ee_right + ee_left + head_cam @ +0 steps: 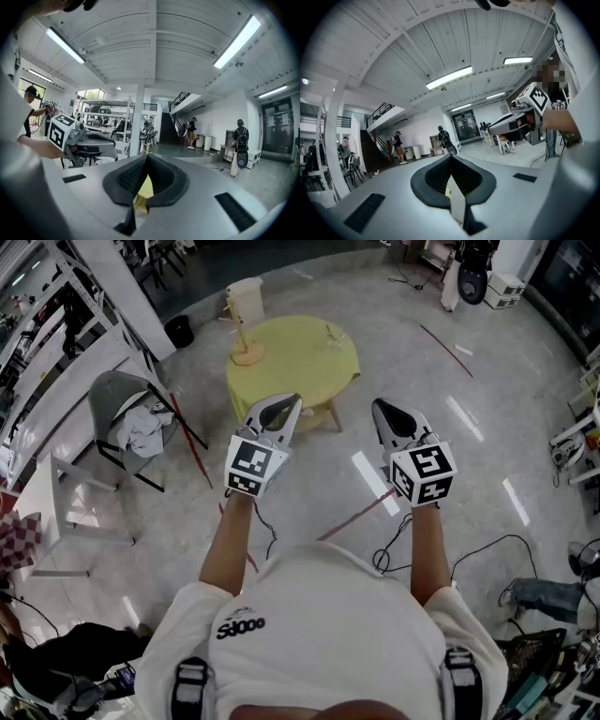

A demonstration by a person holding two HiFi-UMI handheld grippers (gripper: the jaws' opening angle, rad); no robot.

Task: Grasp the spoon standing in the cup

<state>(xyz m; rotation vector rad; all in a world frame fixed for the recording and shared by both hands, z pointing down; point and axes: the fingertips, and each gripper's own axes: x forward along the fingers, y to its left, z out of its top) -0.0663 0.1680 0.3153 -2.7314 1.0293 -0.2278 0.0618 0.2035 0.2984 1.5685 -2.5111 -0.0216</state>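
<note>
Cup [249, 355]: tan, on the round yellow table [300, 367], at its far left edge. Contents: spoon [240, 330], standing, tilted left.
Left gripper [296, 401]: jaws closed together, nothing between them.
Right gripper [377, 405]: jaws closed together, nothing between them.
Both are held on the near side of the table, well apart from the cup.
Grey chair [122, 399]: left of the table.
Floor [441, 381]: open to the right.

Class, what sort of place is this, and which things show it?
Likely an open lab or workshop hall: cables on the polished floor, metal racks, a staircase up to a mezzanine.
</note>
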